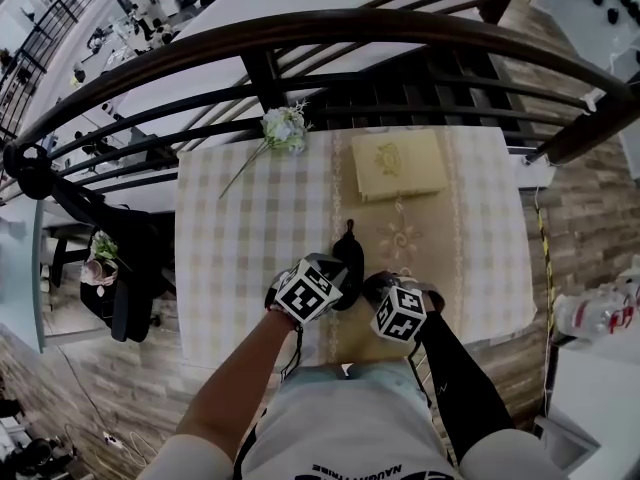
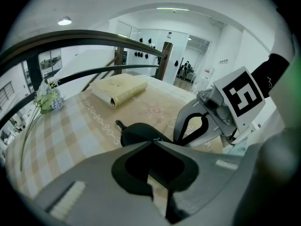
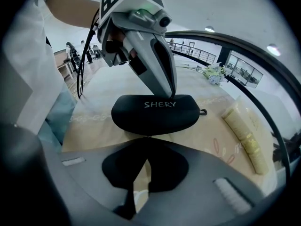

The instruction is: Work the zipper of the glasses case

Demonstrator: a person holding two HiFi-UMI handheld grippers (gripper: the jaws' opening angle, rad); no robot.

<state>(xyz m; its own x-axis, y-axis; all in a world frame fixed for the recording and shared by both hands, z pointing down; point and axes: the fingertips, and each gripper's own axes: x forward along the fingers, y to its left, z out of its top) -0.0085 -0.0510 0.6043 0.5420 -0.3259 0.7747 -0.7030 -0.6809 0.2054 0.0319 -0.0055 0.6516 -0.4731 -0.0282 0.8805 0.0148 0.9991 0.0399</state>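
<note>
The black glasses case (image 1: 349,260) lies on the checked tablecloth (image 1: 230,248), near the table's front edge, with a small loop (image 1: 348,228) at its far end. In the right gripper view it reads SHERY on its side (image 3: 155,113). My left gripper (image 3: 170,94) is shut, its tips pressed together on the case's top edge; whether they pinch the zipper pull is hidden. In its own view the left gripper (image 2: 151,142) meets right at the case (image 2: 141,132). My right gripper (image 3: 149,138) is shut too, its tips against the case's near lower edge.
A pale yellow book (image 1: 398,164) lies farther back on the table, and a flower sprig (image 1: 283,128) rests at the back left. A dark curved railing (image 1: 300,43) runs behind the table. Bottles (image 1: 590,313) stand off to the right.
</note>
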